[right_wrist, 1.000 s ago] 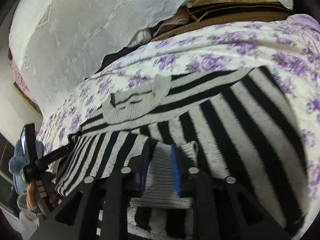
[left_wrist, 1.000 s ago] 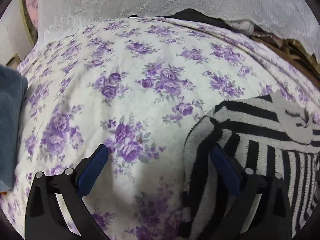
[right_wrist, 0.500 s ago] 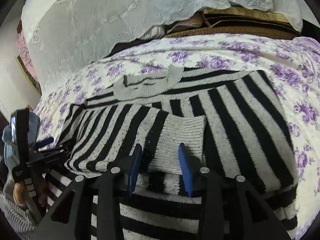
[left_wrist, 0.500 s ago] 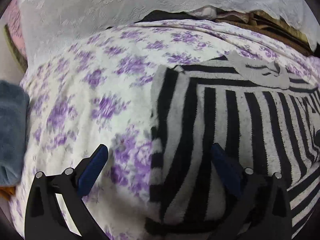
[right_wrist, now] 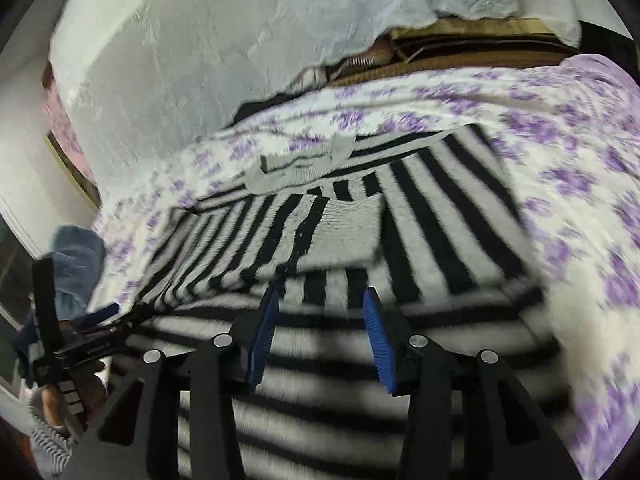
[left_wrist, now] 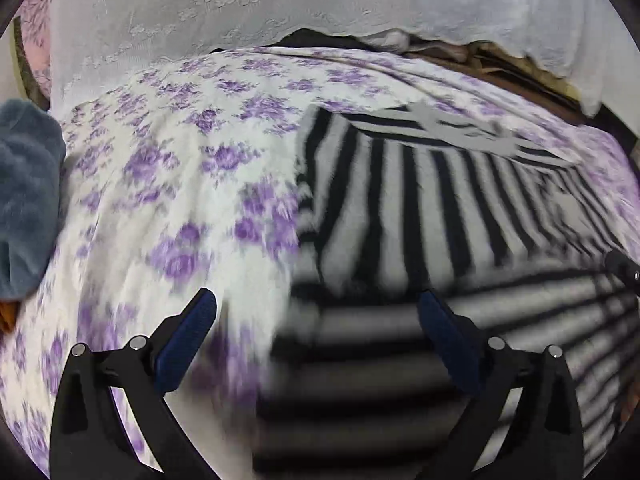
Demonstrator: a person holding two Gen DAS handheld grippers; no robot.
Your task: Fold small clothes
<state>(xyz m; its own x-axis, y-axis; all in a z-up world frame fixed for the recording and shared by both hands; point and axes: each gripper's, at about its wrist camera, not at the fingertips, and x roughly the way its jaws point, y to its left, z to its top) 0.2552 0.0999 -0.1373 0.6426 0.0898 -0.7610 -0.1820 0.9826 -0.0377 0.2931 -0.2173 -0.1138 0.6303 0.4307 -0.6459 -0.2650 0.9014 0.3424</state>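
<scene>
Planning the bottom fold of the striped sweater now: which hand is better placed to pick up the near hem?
Probably the right. Its tool hangs open over the middle of the sweater, above the near stripes. The left tool straddles the sweater's side edge, half over the bedsheet.

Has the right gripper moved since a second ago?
Yes. The right gripper has backed away from the grey cuff it pinched; its jaws have just been opening and now stand empty over the striped sweater.
</scene>
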